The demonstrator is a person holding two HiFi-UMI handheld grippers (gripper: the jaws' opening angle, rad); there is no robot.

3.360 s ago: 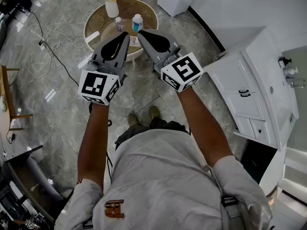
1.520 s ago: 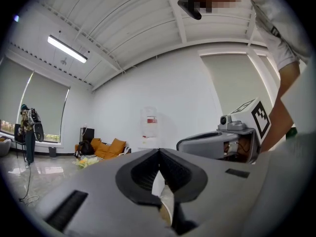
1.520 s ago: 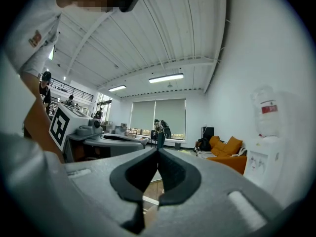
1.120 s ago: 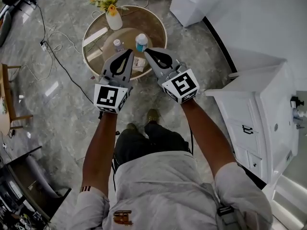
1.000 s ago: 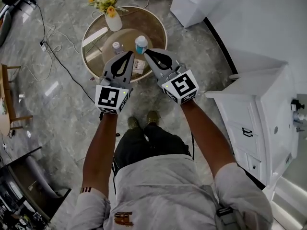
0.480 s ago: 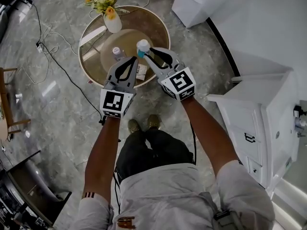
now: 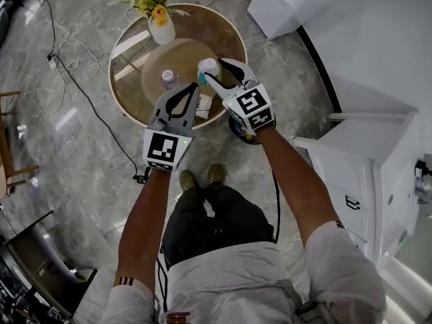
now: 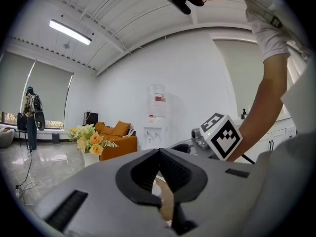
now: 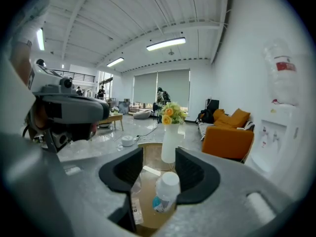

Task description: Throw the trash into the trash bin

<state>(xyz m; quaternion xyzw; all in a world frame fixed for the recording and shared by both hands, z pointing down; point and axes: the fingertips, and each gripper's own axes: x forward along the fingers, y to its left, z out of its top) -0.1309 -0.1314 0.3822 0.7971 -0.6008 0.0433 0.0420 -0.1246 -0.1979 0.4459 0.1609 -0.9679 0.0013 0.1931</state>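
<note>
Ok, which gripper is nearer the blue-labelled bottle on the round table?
Right. The right gripper has just been opening its jaws, now apart with the blue-labelled bottle between them, ungripped. The left gripper, shut, is off to the bottle's left.

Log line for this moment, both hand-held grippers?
right hand-held gripper: jaws just been opening, white-capped bottle between, not gripped | left hand-held gripper: shut, empty

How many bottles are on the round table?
2: a small clear bottle near its middle; a white-capped bottle with blue label right of it. Others may be hidden.
</note>
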